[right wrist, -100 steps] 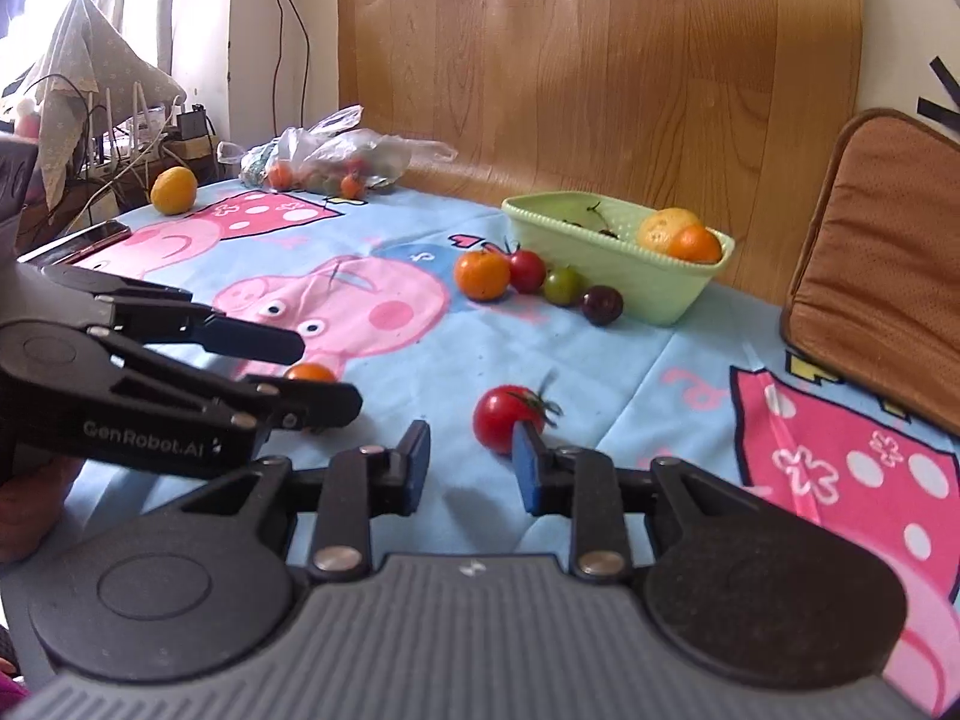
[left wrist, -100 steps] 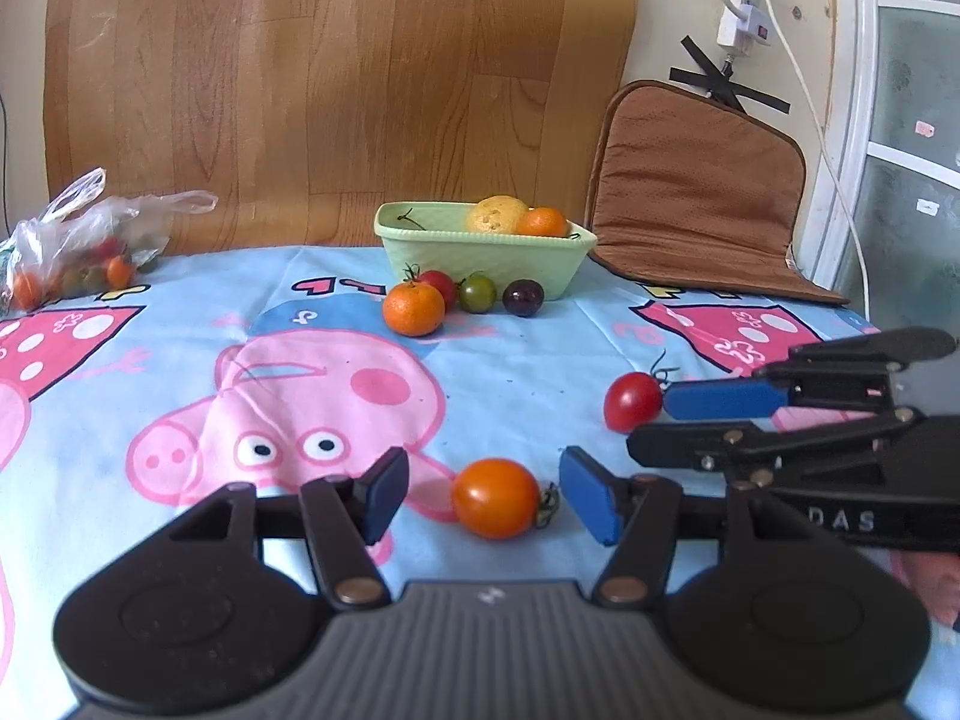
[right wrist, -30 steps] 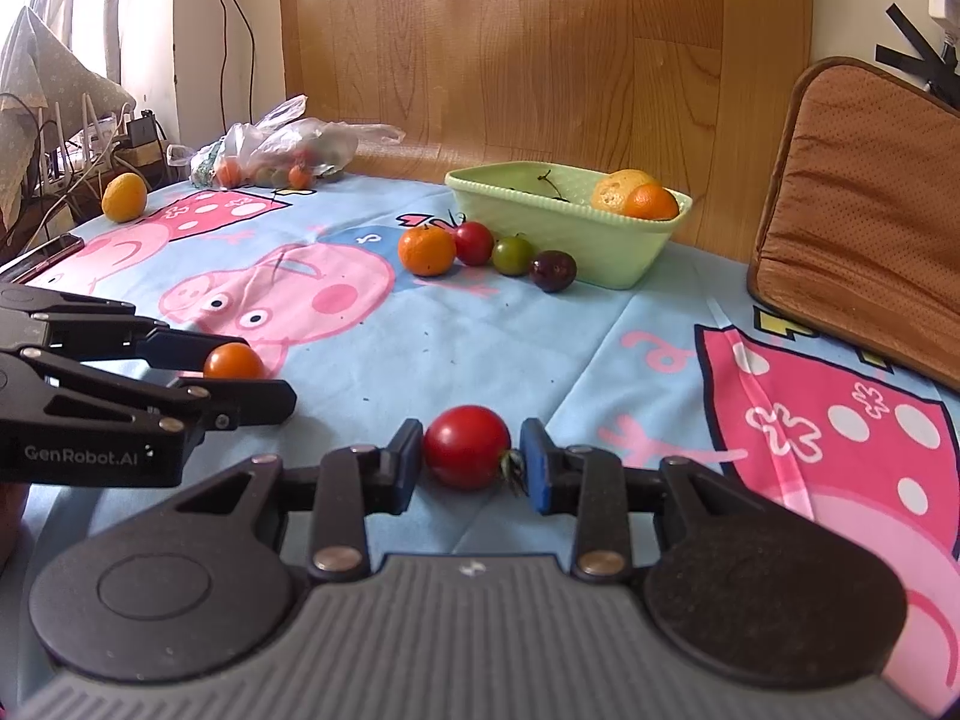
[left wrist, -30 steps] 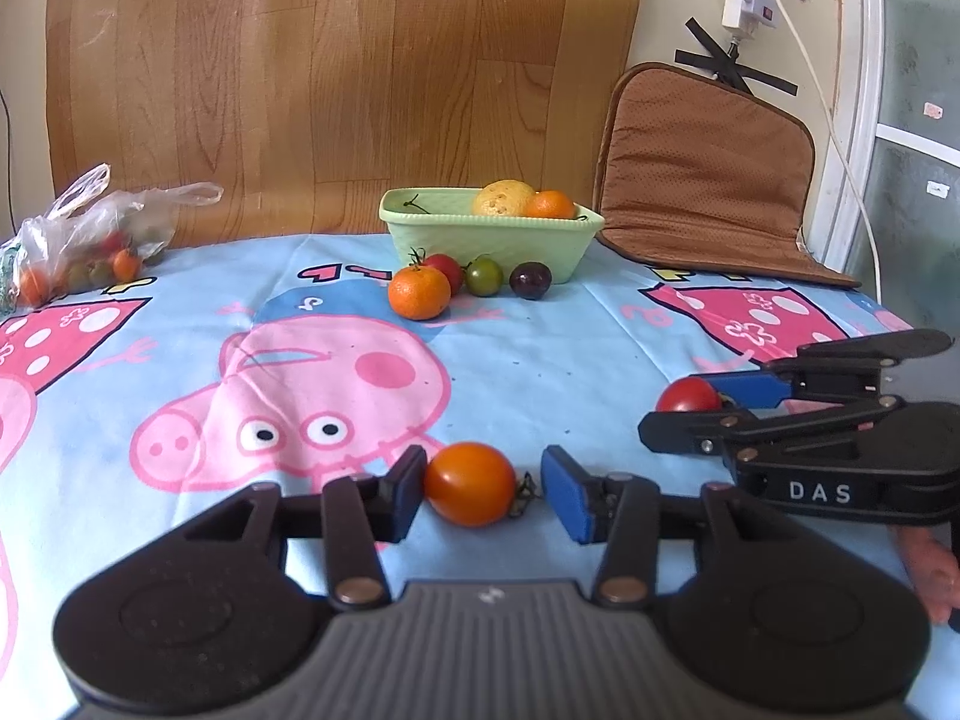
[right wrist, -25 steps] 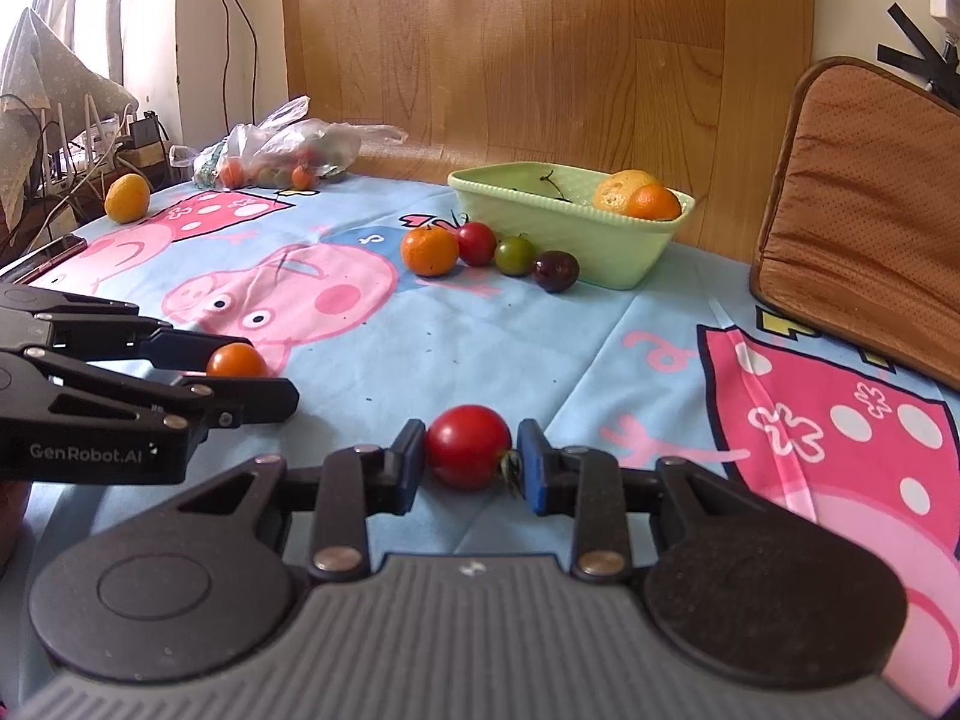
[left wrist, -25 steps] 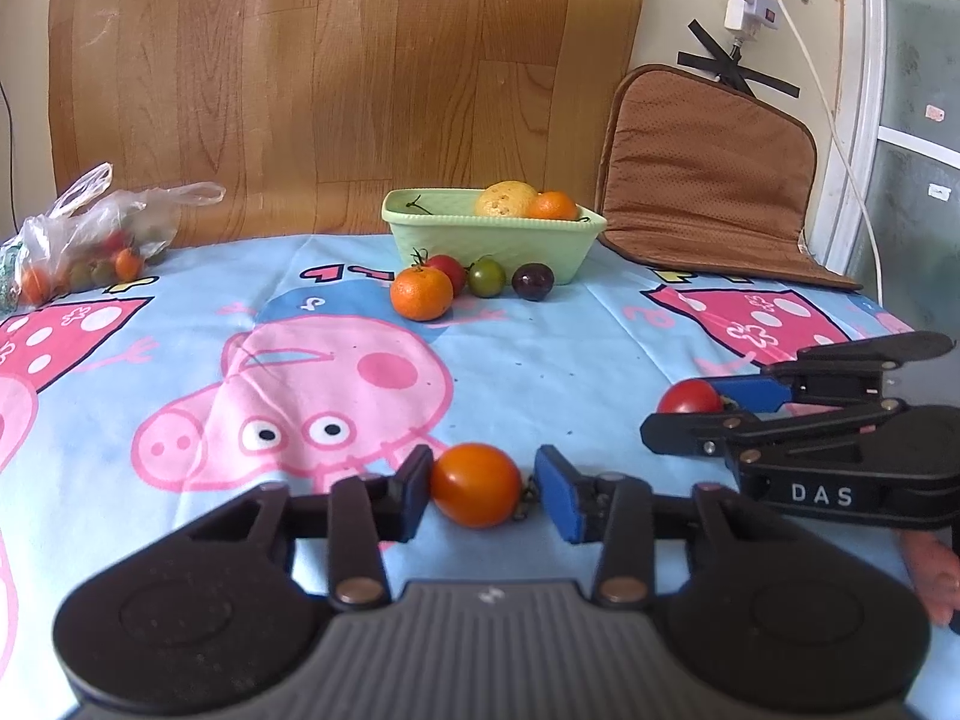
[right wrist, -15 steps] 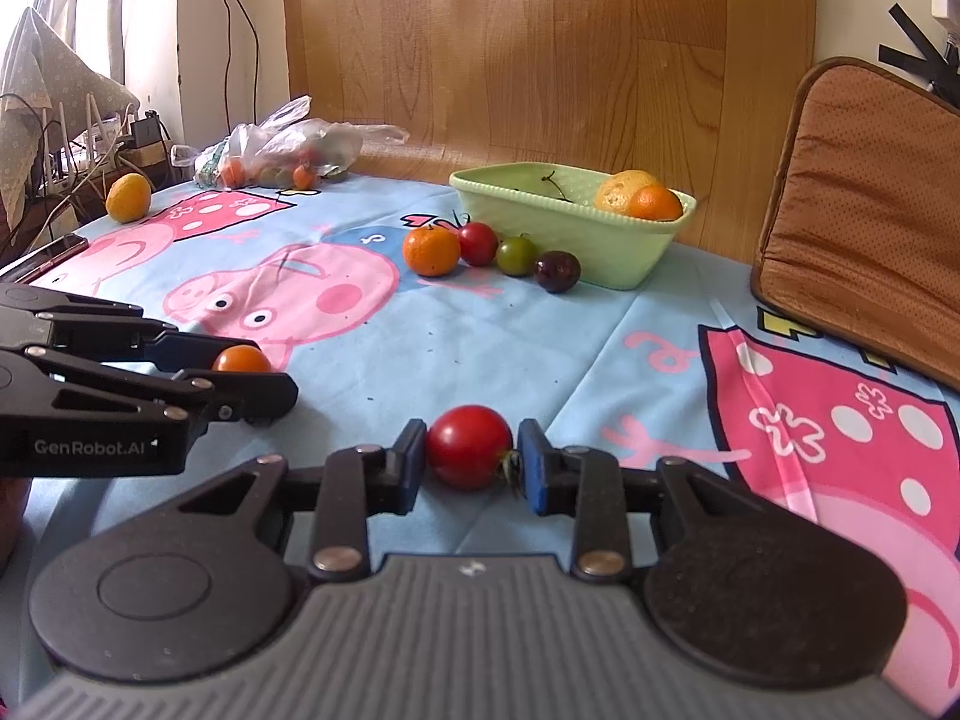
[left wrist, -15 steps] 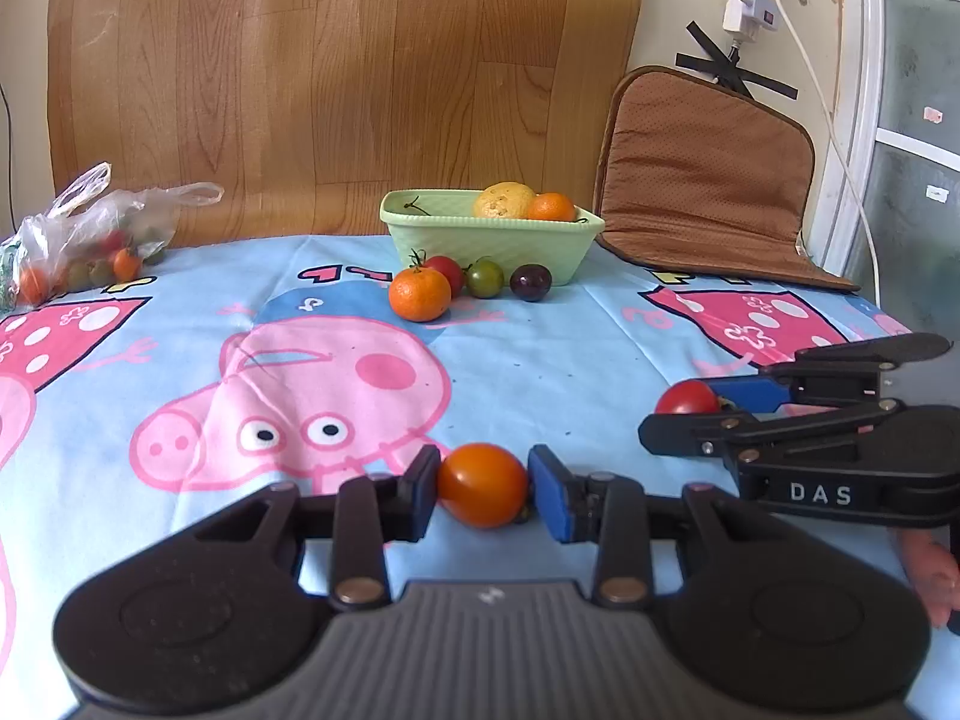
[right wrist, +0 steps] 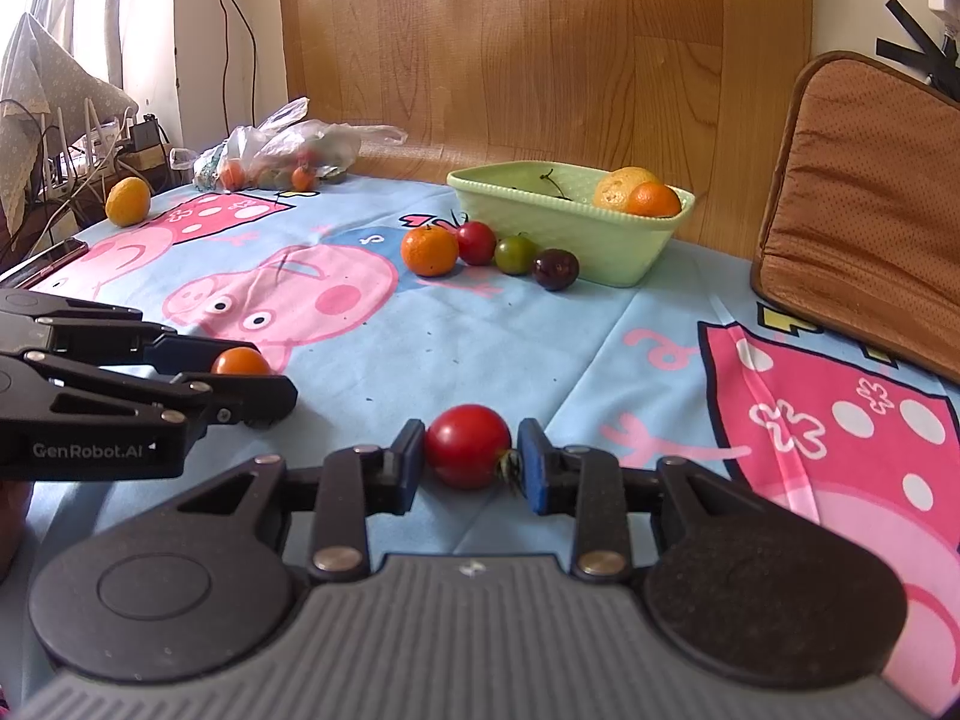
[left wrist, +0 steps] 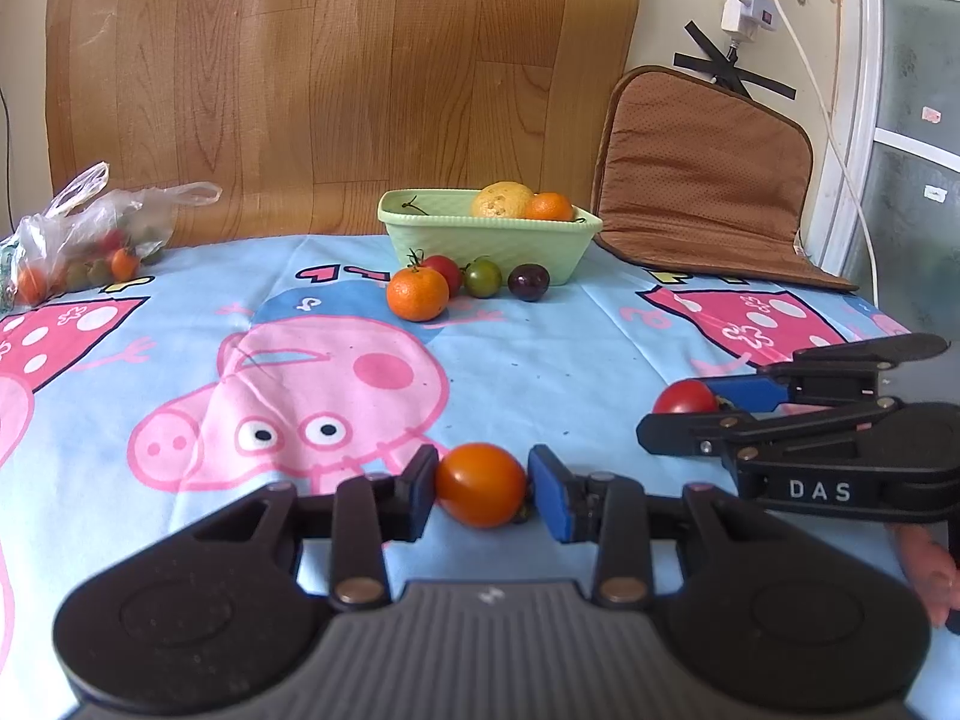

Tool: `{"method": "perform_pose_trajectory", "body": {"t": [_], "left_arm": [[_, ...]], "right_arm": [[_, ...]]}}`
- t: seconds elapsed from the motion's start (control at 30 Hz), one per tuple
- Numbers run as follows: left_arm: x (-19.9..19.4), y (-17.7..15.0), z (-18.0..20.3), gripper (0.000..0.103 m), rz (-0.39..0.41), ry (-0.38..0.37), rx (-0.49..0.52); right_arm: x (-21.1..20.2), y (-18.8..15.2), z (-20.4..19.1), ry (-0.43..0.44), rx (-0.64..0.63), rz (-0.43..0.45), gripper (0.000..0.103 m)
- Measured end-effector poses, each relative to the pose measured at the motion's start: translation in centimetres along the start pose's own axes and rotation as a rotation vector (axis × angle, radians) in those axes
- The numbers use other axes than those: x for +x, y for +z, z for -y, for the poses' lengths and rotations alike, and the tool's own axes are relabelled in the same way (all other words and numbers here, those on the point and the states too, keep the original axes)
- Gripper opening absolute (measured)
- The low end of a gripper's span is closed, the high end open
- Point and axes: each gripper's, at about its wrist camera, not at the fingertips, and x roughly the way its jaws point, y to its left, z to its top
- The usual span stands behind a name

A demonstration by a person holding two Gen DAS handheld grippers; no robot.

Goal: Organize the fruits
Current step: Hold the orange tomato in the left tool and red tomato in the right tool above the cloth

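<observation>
Both grippers pinch a tomato each at the desk's near edge.

The left gripper (left wrist: 483, 483), whose fingers have just closed, clamps an orange tomato (left wrist: 480, 483); the right gripper (right wrist: 468, 450) grips a red tomato (right wrist: 468, 446); farther back, a tangerine (left wrist: 417, 297), three small tomatoes (left wrist: 483, 278) sit just before the green basket (left wrist: 489, 240) near the far edge; a plastic bag (left wrist: 78, 234) lies at the far left corner.

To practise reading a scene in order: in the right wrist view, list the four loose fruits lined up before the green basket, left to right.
Tangerine → red tomato → green tomato → dark plum.
</observation>
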Motion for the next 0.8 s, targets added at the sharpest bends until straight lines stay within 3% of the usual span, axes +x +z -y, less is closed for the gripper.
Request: {"method": "perform_pose_trajectory", "body": {"t": [0.8], "left_arm": [[0.03,0.04,0.01,0.033,-0.006,0.0,0.003]], "right_arm": [[-0.67,-0.44,0.61,0.032,0.034,0.006,0.043]]}}
